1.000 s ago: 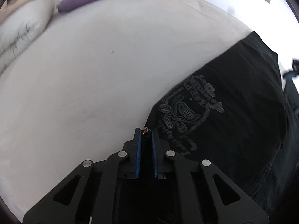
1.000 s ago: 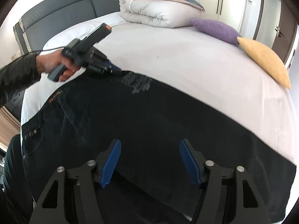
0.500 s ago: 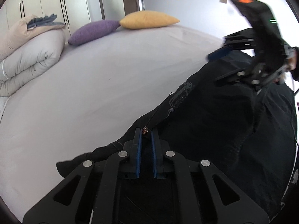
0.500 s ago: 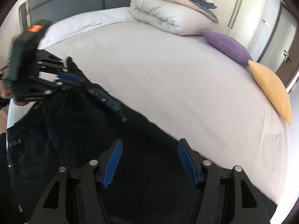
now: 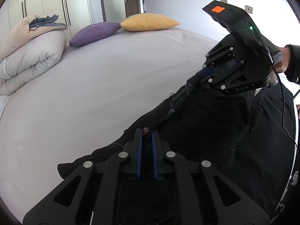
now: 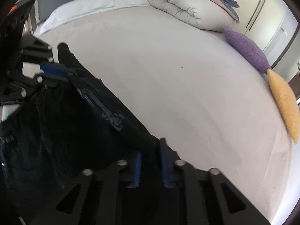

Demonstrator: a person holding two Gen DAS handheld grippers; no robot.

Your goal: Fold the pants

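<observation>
Since a second ago both hand-held units have swung in along the near edge of the black denim pants, and the fabric edge, flat on the bed back then, now rises as a taut ridge between them; right gripper had its blue pads spread wide over the cloth, its jaws have just been closing and now pinch dark fabric between them; view there is motion-blurred, so exact bite depth unclear; same unit seen from the left camera, pads nipped on the raised edge next to the grey printed graphic, a hand in a black sleeve on its handle; left gripper pressed together on a fold of the pants, small reddish rivet showing at its tips; also visible at left of the right camera, clamped on the same edge; rest of the pants lies spread on the pale grey bedsheet, near side of the bed; far side holds a rolled beige-grey duvet, purple cushion, yellow cushion, all well apart from the pants
</observation>
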